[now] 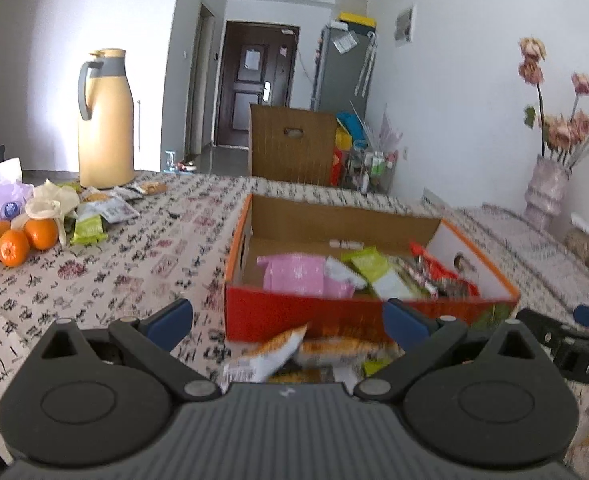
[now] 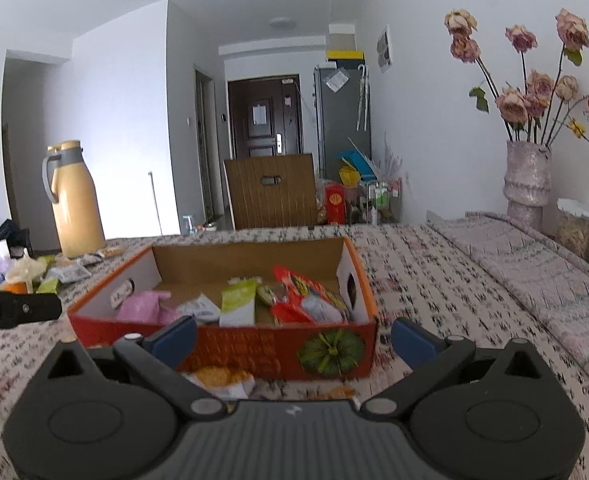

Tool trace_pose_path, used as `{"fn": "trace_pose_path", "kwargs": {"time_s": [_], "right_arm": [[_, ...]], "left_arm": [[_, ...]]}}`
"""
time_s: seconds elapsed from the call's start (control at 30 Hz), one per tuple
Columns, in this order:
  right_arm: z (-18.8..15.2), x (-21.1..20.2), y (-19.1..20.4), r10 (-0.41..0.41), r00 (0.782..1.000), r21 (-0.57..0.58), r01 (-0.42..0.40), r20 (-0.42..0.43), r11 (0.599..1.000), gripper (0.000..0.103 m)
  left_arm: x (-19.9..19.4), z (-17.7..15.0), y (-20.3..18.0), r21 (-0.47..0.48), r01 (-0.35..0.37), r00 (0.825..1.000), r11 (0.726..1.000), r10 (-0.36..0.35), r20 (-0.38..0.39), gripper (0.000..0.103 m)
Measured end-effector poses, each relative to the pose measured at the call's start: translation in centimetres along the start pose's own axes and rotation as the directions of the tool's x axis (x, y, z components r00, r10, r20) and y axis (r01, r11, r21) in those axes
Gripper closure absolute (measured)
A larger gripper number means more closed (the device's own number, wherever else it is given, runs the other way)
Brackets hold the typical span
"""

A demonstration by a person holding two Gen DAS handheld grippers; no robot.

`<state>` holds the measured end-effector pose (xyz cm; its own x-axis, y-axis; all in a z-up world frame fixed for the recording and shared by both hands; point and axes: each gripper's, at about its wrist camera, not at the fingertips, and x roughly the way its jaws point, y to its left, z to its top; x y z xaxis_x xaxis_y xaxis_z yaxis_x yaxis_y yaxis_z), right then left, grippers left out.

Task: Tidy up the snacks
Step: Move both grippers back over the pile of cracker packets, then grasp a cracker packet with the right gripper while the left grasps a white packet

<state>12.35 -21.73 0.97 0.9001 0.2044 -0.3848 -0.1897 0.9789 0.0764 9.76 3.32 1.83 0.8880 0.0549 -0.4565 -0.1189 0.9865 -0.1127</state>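
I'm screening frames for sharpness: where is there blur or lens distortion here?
Left wrist view: motion blur smears the snack packets between the open fingers and the box; walls bow from fisheye. Right wrist view: sharper, box fairly crisp, the packet before it soft.

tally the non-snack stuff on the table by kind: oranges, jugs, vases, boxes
Oranges: 3
Yellow thermos jug: 1
Vase of flowers: 1
Open cardboard box with snacks: 1
Total: 6
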Motion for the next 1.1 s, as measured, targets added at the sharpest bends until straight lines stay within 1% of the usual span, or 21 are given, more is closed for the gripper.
{"fn": "trace_pose_path", "kwargs": {"time_s": [0.3,0.5,0.63,0.77,0.93,1.0,1.1], "right_arm": [[-2.9,-0.5,-0.8,-0.014,0.997,-0.025,0.013,-0.076,1.0,0.0],[-4.8,-0.4,-1.8,-0.044,0.99,-0.044,0.038,-0.137,0.998,0.0],[-5.9,-0.3,-2.5,-0.06,0.981,-0.037,0.054,-0.183,0.998,0.0],[-6.9,0.1,-3.2,-0.067,0.971,-0.024,0.063,-0.228,0.998,0.0],[-7.3,0.7,-3.3,-0.067,0.966,-0.024,0.063,-0.25,0.998,0.0],[-7.2,1.1,-3.2,-0.079,0.959,-0.032,0.073,-0.271,0.997,0.0],[-7.1,1.3,-2.9,-0.089,0.959,-0.05,0.078,-0.269,0.996,0.0]], "left_arm": [[0.0,-3.4,0.5,0.045,0.022,0.998,0.999,-0.02,-0.062,0.0],[1.1,-5.0,1.1,0.054,0.004,0.994,0.999,0.002,-0.113,0.0],[1.8,-5.5,1.3,0.043,0.001,0.992,0.999,0.005,-0.13,0.0],[2.0,-5.7,1.2,0.043,0.014,0.991,0.999,-0.008,-0.135,0.0],[2.2,-5.7,1.4,0.028,0.018,0.989,0.999,-0.014,-0.144,0.0],[2.3,-5.8,1.3,0.031,0.019,0.989,0.999,-0.014,-0.147,0.0],[2.3,-5.8,1.2,0.031,0.019,0.989,0.999,-0.014,-0.148,0.0]]}}
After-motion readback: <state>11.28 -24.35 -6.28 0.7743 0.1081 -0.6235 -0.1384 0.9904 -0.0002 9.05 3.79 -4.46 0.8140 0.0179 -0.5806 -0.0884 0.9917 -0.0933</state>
